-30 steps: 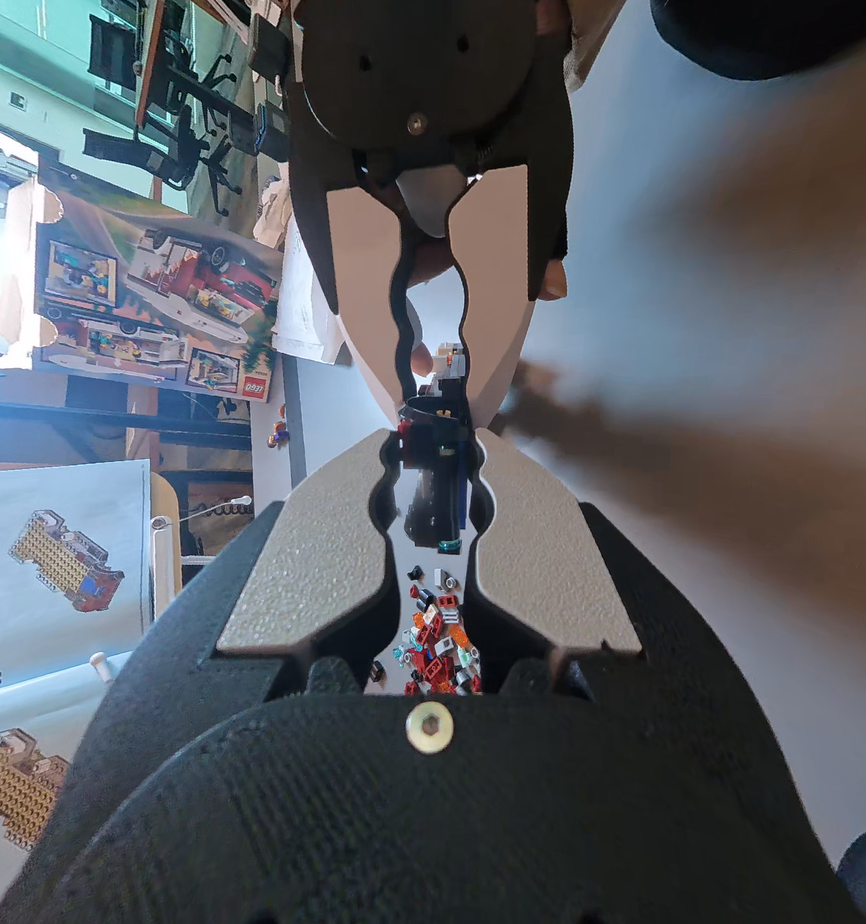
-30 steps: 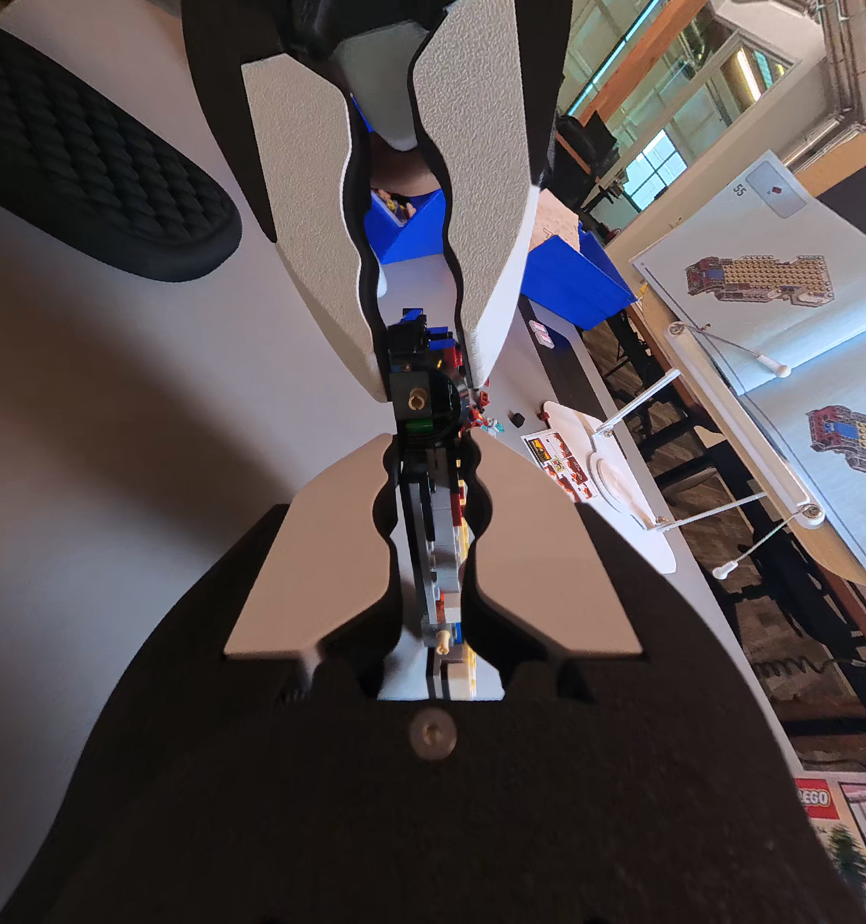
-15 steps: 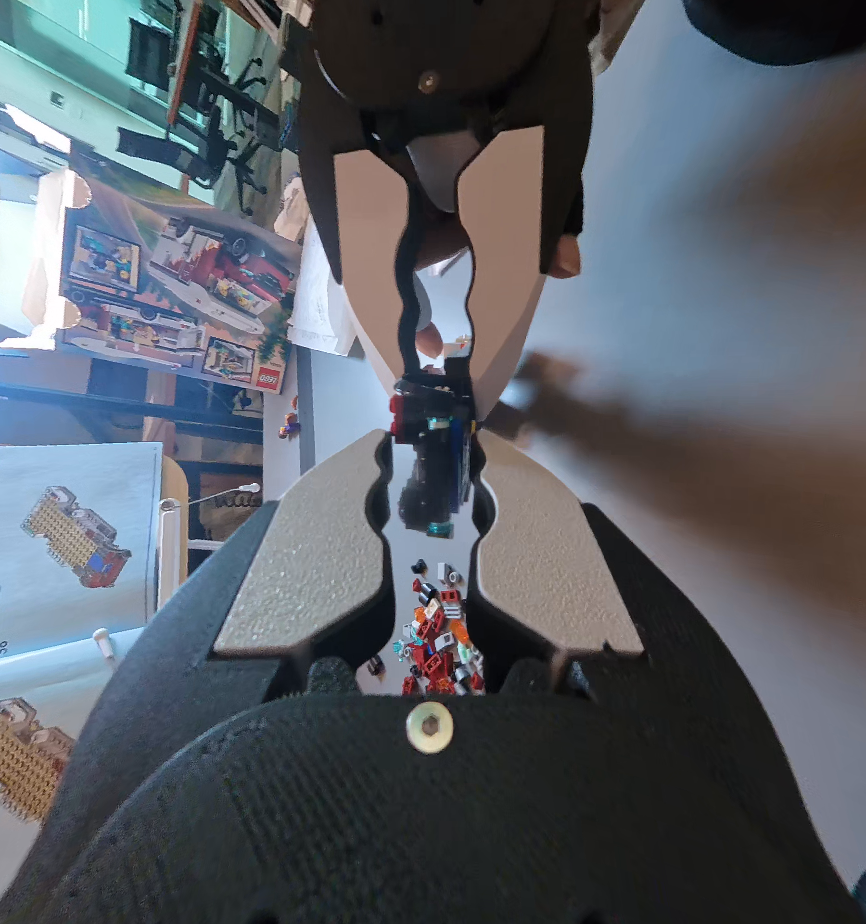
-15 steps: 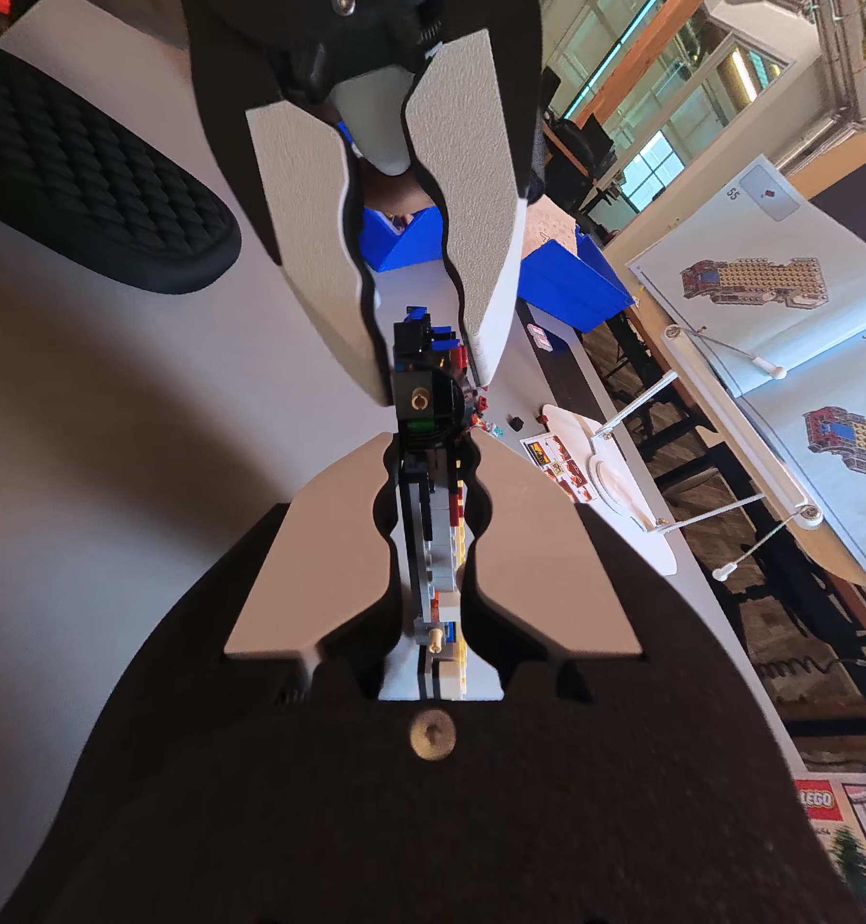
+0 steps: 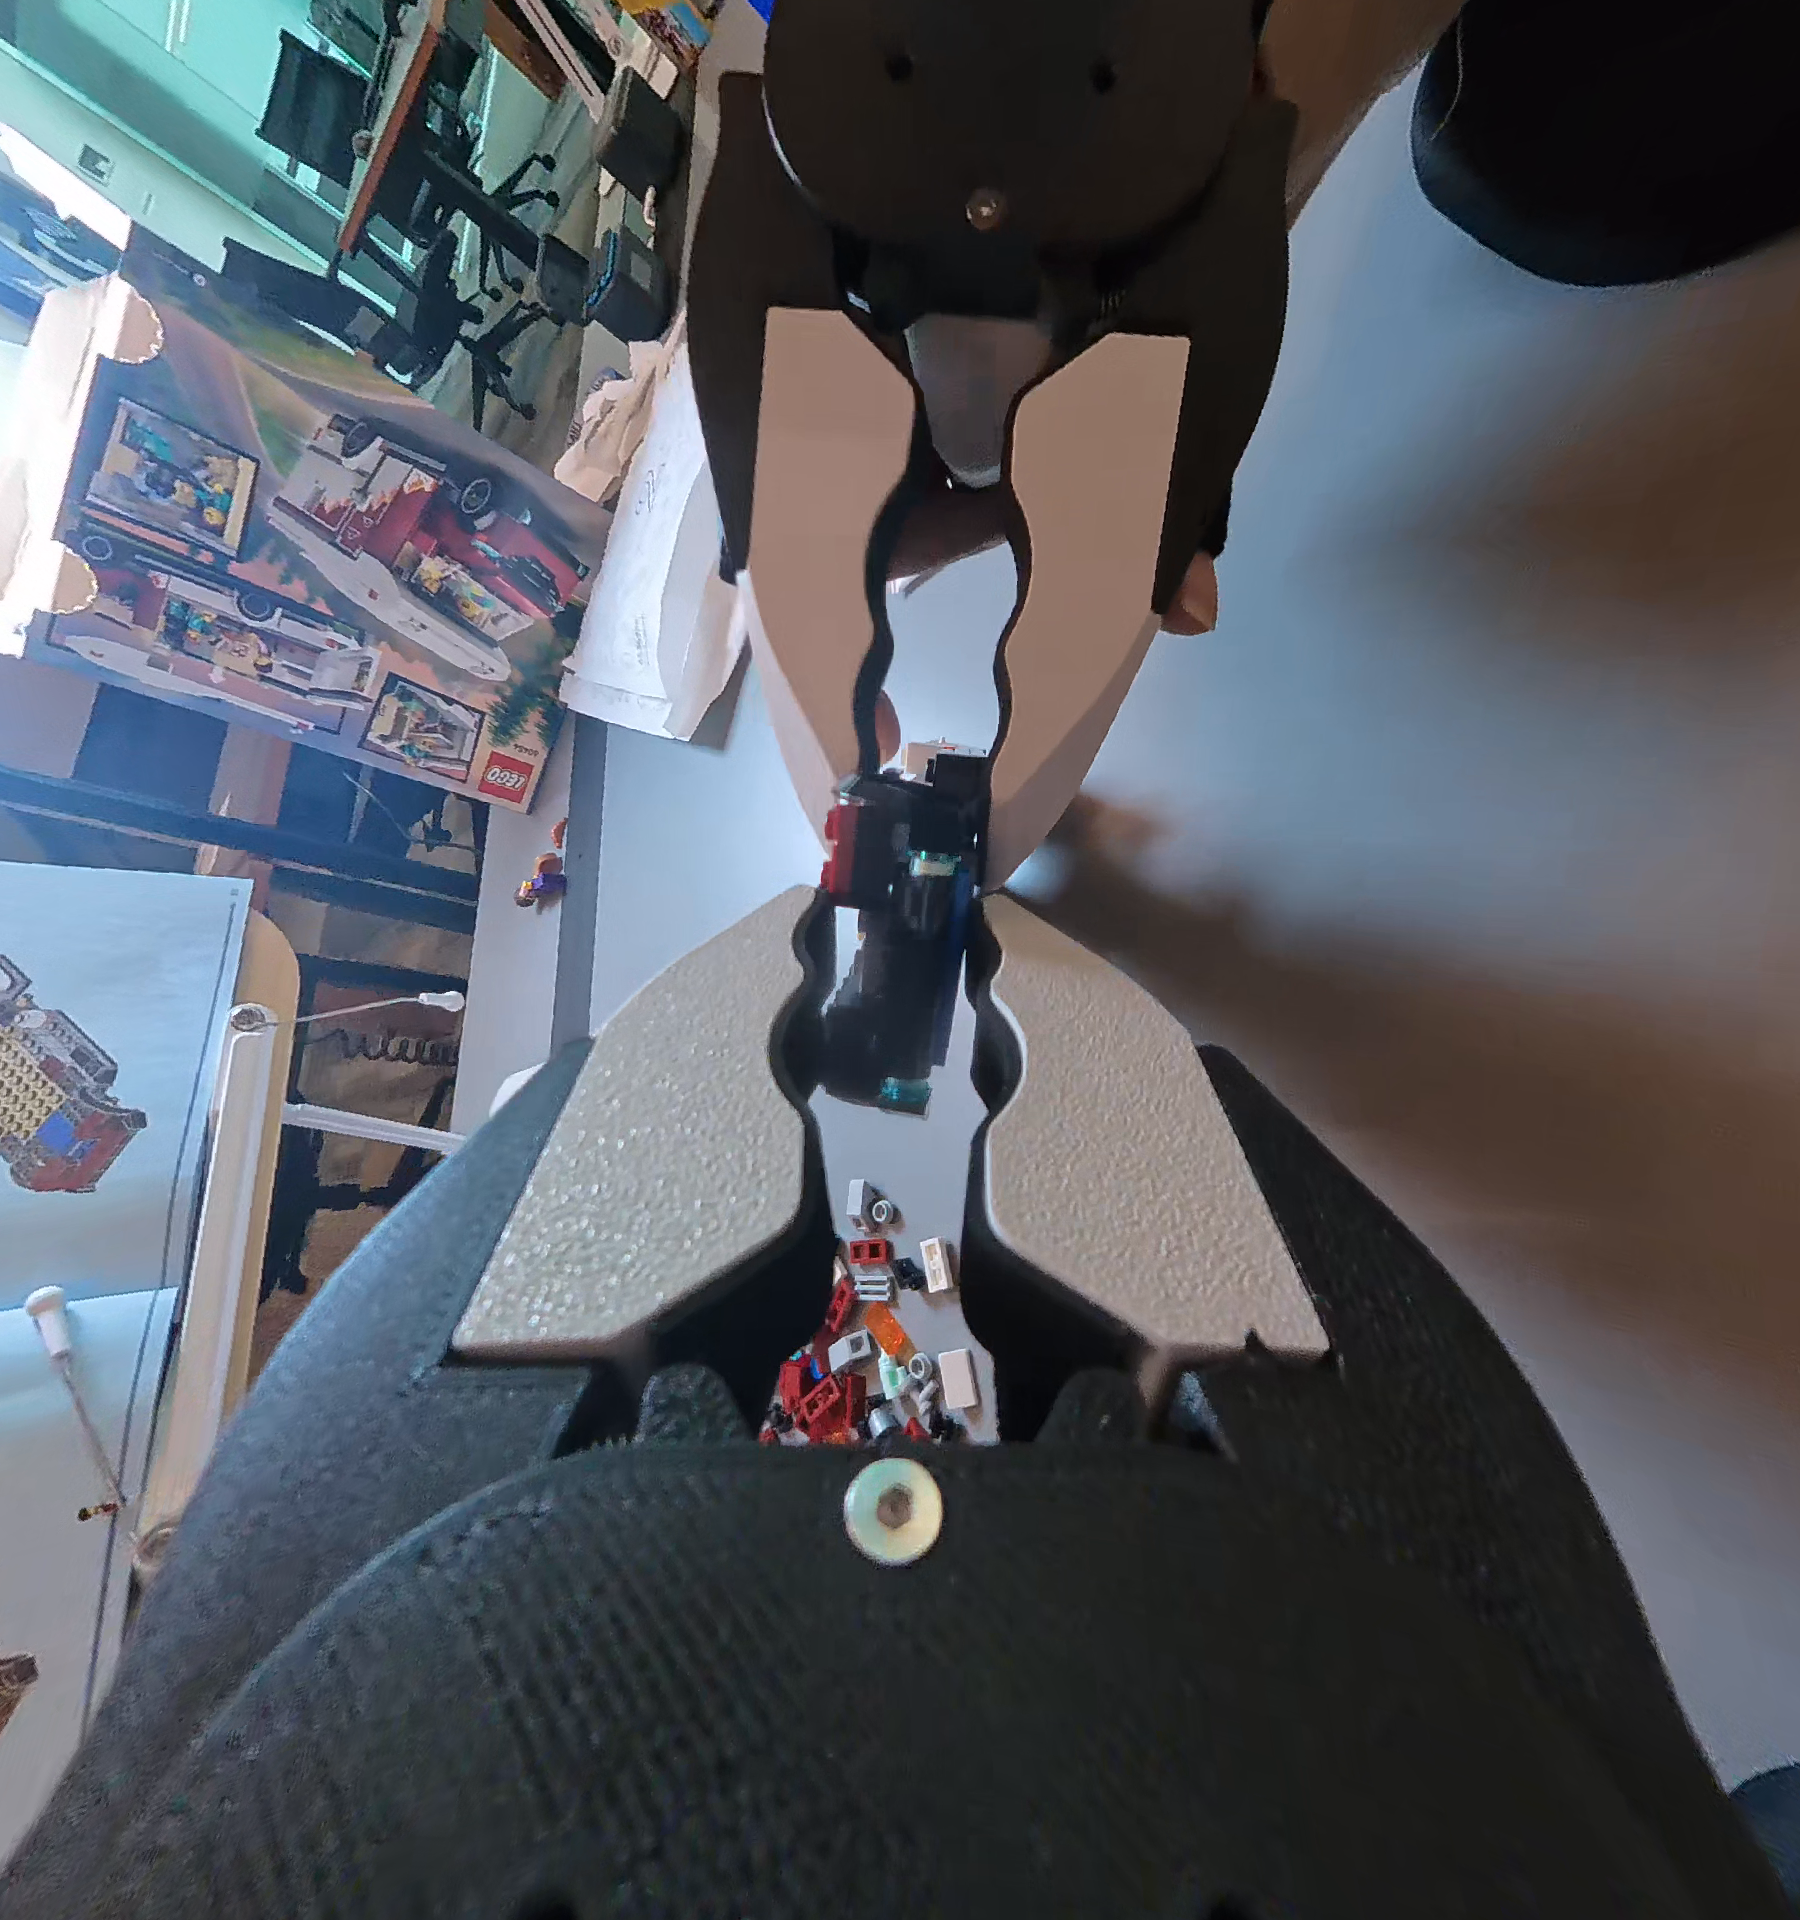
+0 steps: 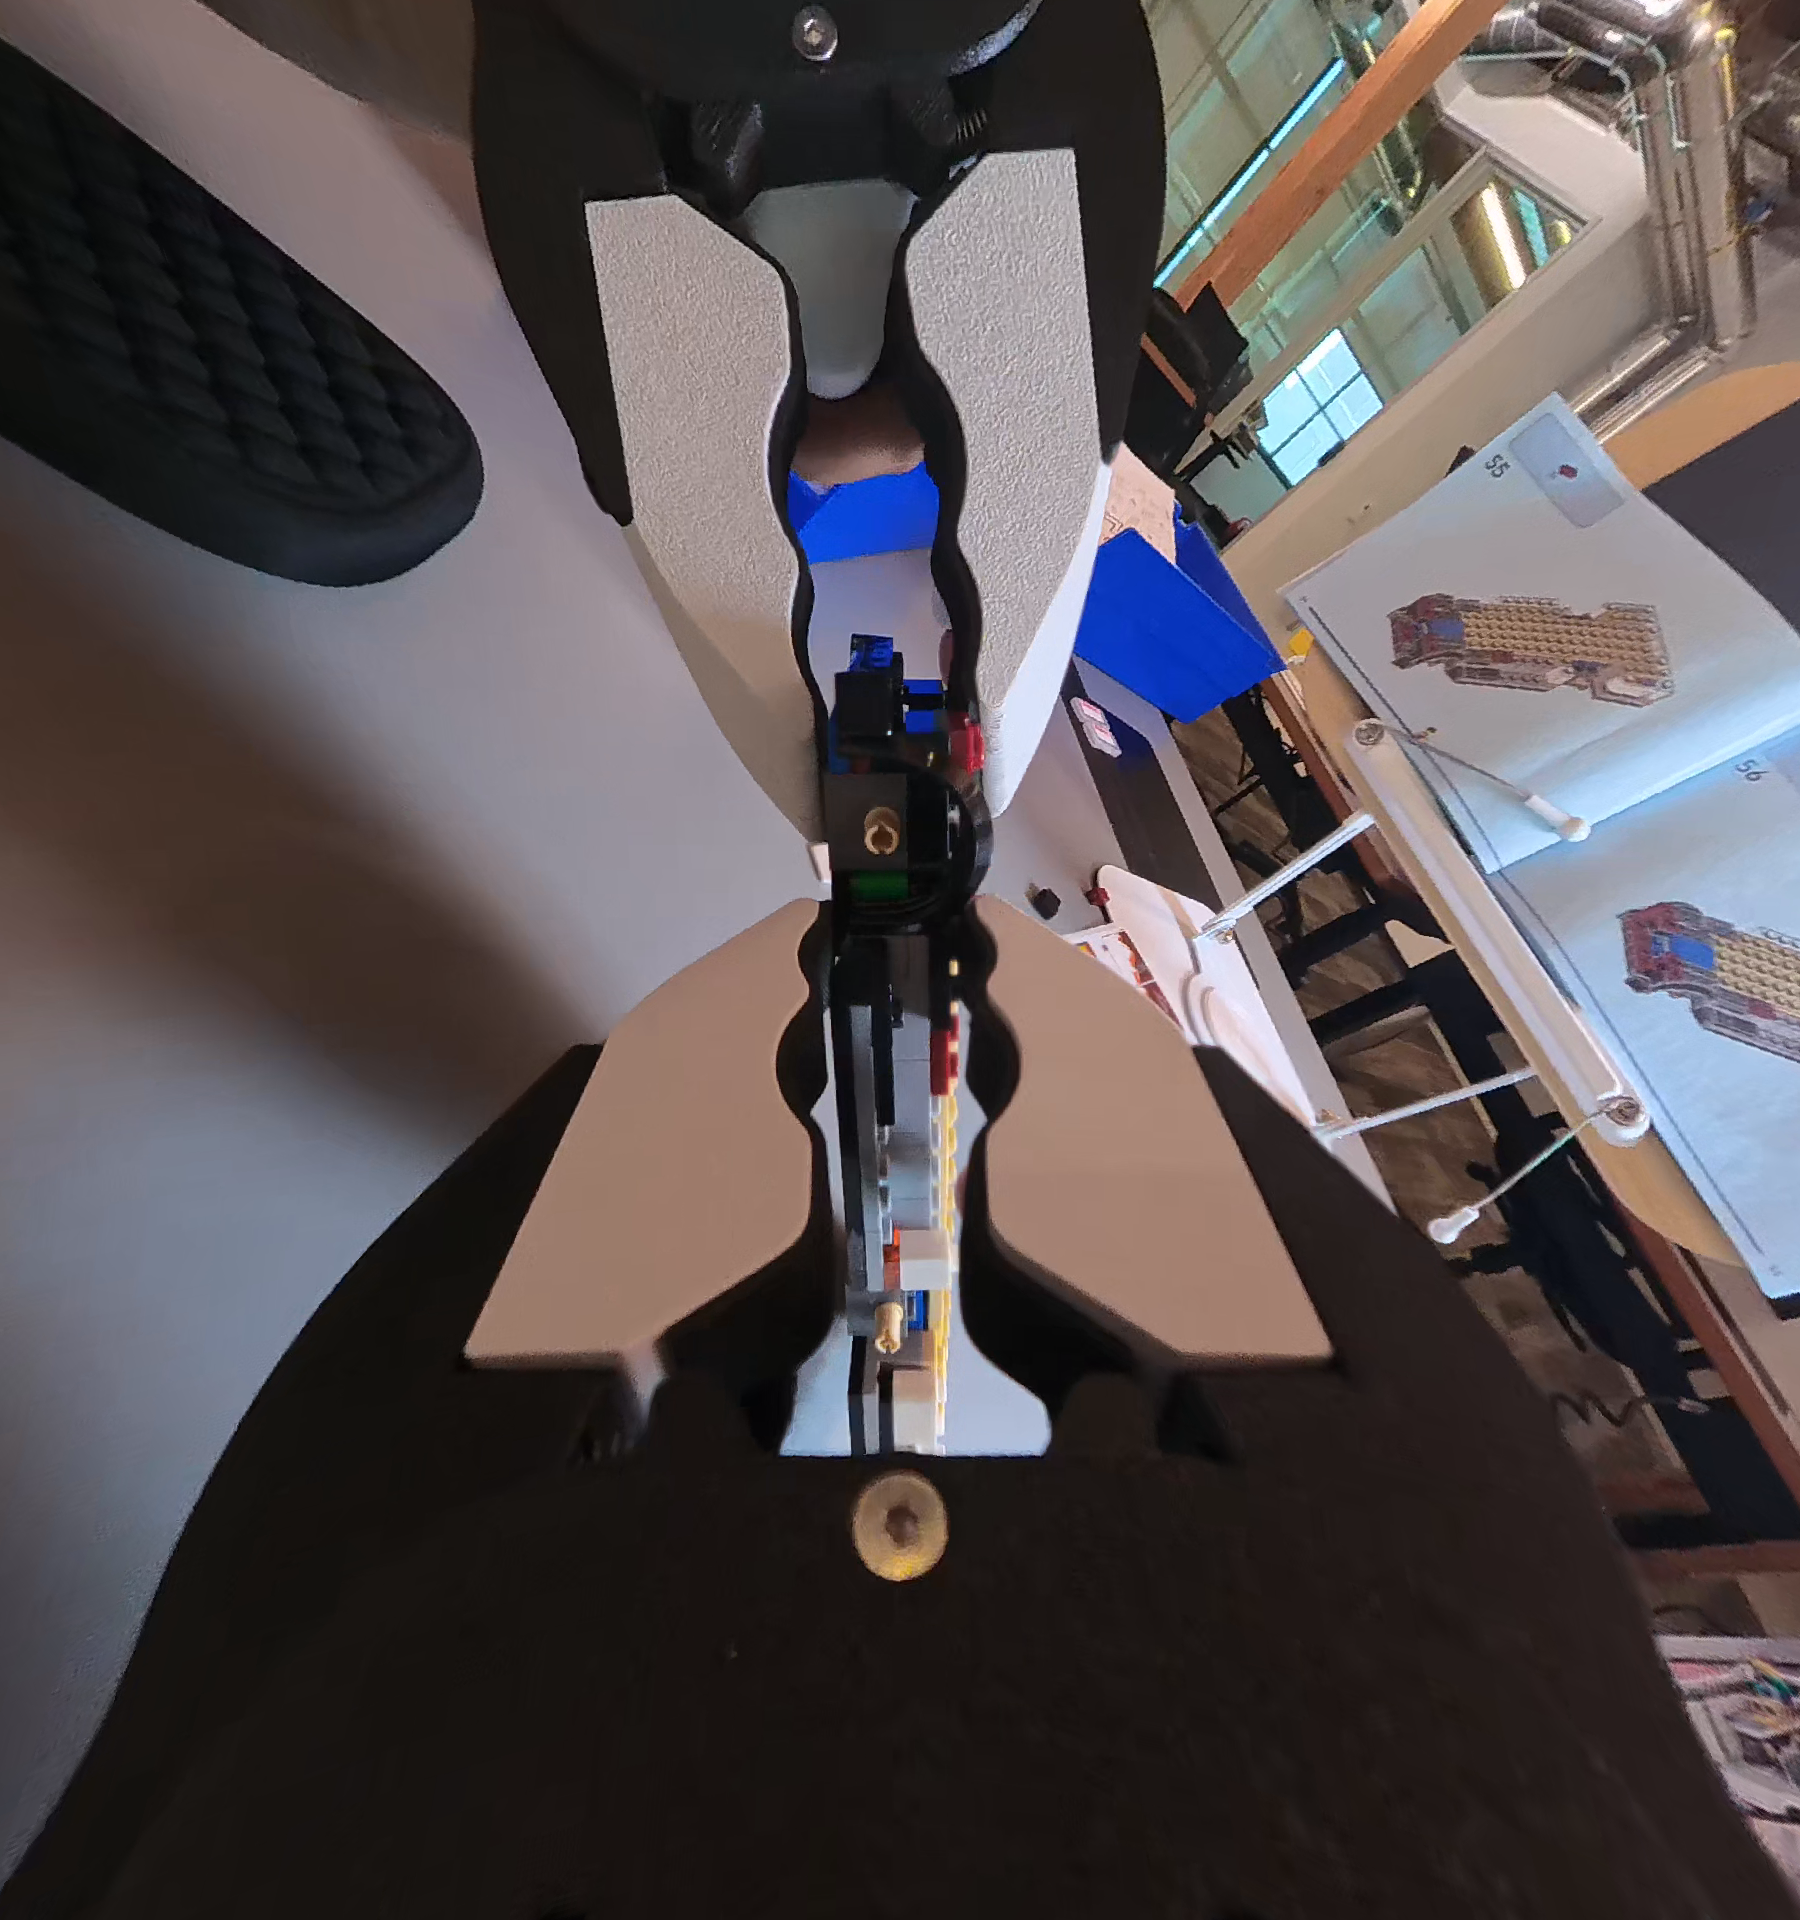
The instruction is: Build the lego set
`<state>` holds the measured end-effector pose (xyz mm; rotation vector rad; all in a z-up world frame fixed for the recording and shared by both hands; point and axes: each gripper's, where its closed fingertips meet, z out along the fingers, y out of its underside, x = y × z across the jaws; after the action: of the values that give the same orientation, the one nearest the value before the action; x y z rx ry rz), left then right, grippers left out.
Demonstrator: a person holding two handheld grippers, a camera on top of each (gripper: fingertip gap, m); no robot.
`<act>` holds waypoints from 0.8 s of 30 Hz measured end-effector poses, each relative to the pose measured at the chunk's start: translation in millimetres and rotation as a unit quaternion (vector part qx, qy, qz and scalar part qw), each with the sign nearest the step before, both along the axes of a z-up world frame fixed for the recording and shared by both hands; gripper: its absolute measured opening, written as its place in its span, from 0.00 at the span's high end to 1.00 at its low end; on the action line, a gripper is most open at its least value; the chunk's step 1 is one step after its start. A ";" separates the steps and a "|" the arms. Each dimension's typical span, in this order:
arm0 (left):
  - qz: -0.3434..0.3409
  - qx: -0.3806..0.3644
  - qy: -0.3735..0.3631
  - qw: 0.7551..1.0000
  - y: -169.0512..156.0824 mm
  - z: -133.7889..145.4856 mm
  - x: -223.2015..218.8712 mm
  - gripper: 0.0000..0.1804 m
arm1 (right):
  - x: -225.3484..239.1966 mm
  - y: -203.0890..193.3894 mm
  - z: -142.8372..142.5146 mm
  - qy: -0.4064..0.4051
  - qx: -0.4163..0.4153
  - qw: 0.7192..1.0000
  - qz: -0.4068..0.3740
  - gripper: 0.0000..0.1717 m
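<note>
My two grippers face each other tip to tip above a white table [image 5: 688, 831]. My right gripper [image 6: 896, 914] is shut on a long brick model [image 6: 901, 1153] of black, grey, yellow and white parts that runs back between its fingers. The model's front end is a black block with a tan pin [image 6: 880, 831]. My left gripper [image 5: 896, 914] is shut on a small black brick assembly [image 5: 891, 987] with red, blue and teal parts, held against that front end. The right wrist view shows the left gripper [image 6: 901, 790] with this assembly [image 6: 865, 707] between its tips. The left wrist view shows the right gripper [image 5: 917, 821] above.
A pile of loose small bricks [image 5: 875, 1340] lies on the table under my left gripper. A toy set box [image 5: 283, 582] and an open instruction booklet [image 6: 1561, 644] on a stand are at the side. Blue bins [image 6: 1156, 623] and a black chair seat [image 6: 169, 343] stand beyond. My left and right fingertips are right by each other.
My left gripper's jaws opened a little and closed again on the black assembly. Both grippers shifted slightly. The right gripper's hold on the long model is unchanged.
</note>
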<state>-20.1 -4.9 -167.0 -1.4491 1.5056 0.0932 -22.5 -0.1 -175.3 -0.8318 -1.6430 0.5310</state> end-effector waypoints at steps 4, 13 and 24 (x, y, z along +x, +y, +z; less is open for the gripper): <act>0.004 -0.015 -0.026 1.000 -2.2 -1.9 -4.1 0.87 | -4.9 -0.5 -1.6 -0.005 -0.013 1.000 0.002 0.87; 0.016 0.000 -0.043 0.999 -1.7 -0.1 -13.7 0.87 | -13.1 -1.1 -0.2 -0.014 -0.037 0.999 0.001 0.87; 0.015 -0.009 -0.100 0.995 -6.6 5.1 -22.0 0.89 | -19.9 7.5 -5.9 -0.013 0.027 1.000 -0.007 0.85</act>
<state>-42.1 -11.4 -161.9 -1.4502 1.3253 -0.0476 -42.4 7.4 -181.2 -0.8128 -1.6674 0.4645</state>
